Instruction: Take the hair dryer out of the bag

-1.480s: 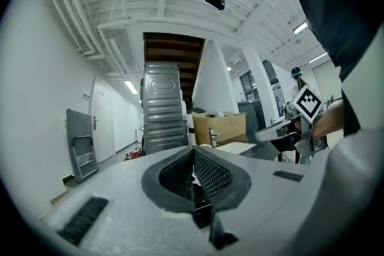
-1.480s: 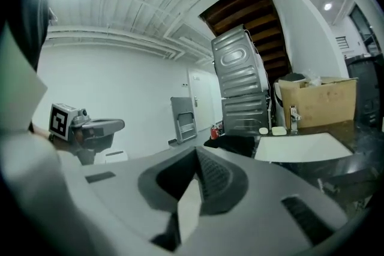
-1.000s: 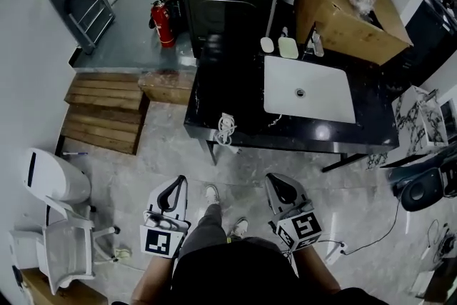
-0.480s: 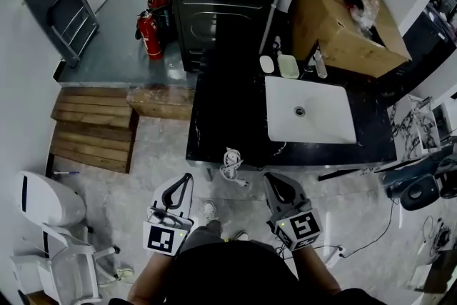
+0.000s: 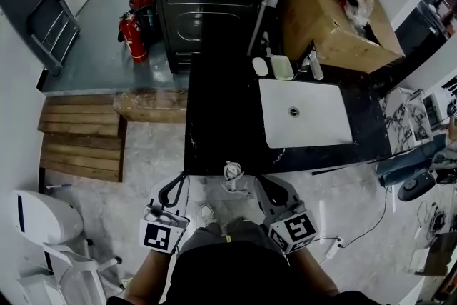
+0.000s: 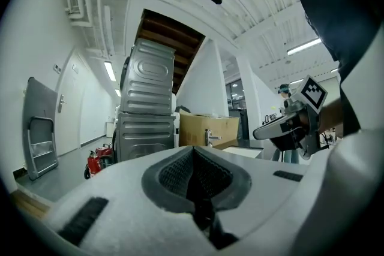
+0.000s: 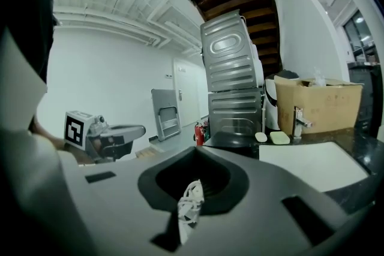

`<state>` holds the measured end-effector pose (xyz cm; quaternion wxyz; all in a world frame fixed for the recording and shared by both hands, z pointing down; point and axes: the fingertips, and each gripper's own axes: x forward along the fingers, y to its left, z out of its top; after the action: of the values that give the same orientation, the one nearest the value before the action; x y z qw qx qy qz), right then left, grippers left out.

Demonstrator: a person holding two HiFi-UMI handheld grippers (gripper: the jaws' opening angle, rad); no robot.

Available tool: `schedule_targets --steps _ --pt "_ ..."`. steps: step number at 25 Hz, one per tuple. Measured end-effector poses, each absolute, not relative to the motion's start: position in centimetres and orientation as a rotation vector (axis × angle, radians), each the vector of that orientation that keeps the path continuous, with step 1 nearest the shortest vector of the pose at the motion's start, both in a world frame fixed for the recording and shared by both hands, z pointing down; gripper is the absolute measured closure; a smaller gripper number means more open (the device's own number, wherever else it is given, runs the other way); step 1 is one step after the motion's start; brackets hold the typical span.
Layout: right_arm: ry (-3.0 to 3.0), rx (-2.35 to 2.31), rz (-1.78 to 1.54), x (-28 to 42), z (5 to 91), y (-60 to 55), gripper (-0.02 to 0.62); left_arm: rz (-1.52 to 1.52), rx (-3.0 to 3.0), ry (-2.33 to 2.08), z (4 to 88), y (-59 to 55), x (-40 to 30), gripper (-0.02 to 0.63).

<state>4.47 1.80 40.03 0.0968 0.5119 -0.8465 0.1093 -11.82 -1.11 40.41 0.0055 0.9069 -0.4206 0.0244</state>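
Near the front edge of the table point(image 5: 221, 111), the left hand-held gripper point(image 5: 183, 179) and the right hand-held gripper point(image 5: 261, 181) are hovering shut, holding nothing. Just beyond them a white bundle point(image 5: 230, 173), probably the bag, is sitting at that edge, slightly nearer the right; no hair dryer is showing. Both are standing closer to it than a second ago.

Pale tongs point(image 5: 174, 186), marker cubes point(image 5: 163, 236) (black-white), dark top point(image 5: 228, 276)
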Motion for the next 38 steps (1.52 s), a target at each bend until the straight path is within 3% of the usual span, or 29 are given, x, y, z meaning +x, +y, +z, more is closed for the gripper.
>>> schedule_targets --steps 28,38 --pt "-2.533 1.417 0.382 7.0 42.9 -2.9 0.580 0.299 2.885 -1.200 44.3 -5.3 -6.3 0.580" --pt "-2.463 1.414 0.485 6.0 46.6 -2.1 0.531 0.471 3.046 -0.952 50.0 -7.3 -4.4 0.413"
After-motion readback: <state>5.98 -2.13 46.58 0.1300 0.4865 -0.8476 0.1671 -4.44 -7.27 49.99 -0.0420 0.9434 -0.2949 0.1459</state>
